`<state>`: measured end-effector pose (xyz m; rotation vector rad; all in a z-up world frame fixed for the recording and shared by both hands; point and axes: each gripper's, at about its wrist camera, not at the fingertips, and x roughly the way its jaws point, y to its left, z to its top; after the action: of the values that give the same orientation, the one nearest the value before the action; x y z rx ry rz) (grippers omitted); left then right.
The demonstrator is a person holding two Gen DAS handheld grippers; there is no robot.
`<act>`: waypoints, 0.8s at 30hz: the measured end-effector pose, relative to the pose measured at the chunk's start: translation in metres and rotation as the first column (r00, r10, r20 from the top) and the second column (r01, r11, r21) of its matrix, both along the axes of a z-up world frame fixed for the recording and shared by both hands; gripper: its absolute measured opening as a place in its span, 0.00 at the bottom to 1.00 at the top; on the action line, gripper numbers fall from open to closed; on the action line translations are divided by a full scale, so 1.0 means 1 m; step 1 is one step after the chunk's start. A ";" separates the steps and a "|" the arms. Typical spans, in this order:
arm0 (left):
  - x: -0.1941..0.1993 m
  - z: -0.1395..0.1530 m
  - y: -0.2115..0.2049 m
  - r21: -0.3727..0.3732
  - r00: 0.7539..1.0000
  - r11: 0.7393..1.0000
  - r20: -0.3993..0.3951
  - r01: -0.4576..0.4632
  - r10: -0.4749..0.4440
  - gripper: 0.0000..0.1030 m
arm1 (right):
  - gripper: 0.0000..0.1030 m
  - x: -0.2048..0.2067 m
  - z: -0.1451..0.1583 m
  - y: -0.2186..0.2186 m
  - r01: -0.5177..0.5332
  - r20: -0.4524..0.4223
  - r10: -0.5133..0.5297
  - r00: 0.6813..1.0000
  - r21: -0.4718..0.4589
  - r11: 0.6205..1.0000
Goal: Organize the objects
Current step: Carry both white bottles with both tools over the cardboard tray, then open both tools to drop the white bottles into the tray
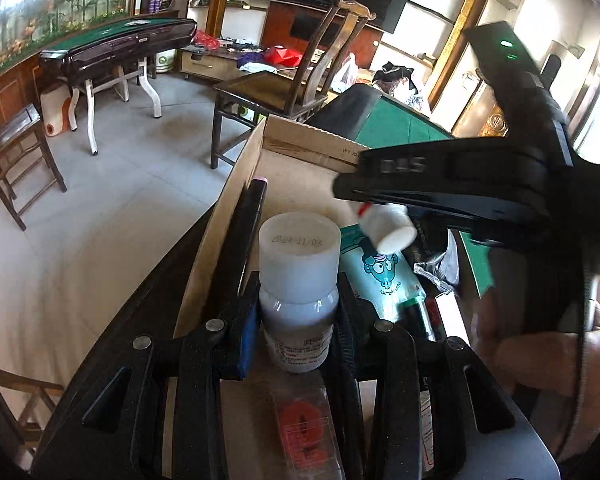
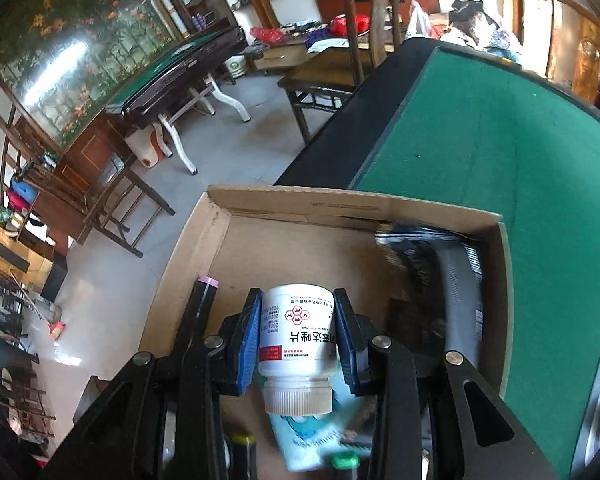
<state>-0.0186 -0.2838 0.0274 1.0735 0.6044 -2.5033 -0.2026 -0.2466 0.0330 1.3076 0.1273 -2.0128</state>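
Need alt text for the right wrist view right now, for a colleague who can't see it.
The right tongs grip a white pill bottle between blue pads, its cap toward the camera, above an open cardboard box. The box sits on a green-topped table and holds a black marker and a black brush.

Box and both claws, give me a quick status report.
Left claw shut on capped bottle. Right claw shut on pill bottle, cap toward camera. Both over the box; pouch and marker already inside.
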 end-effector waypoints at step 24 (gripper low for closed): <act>0.005 0.006 -0.017 0.059 0.998 0.998 -0.051 -0.031 0.034 0.33 | 0.46 0.005 0.011 -0.022 -0.041 -0.029 0.039 0.999 -0.077 0.996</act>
<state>-0.0136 -0.3010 0.0334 1.0136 0.7086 -2.5064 -0.1973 -0.2685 0.0444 1.2195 0.0869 -1.9826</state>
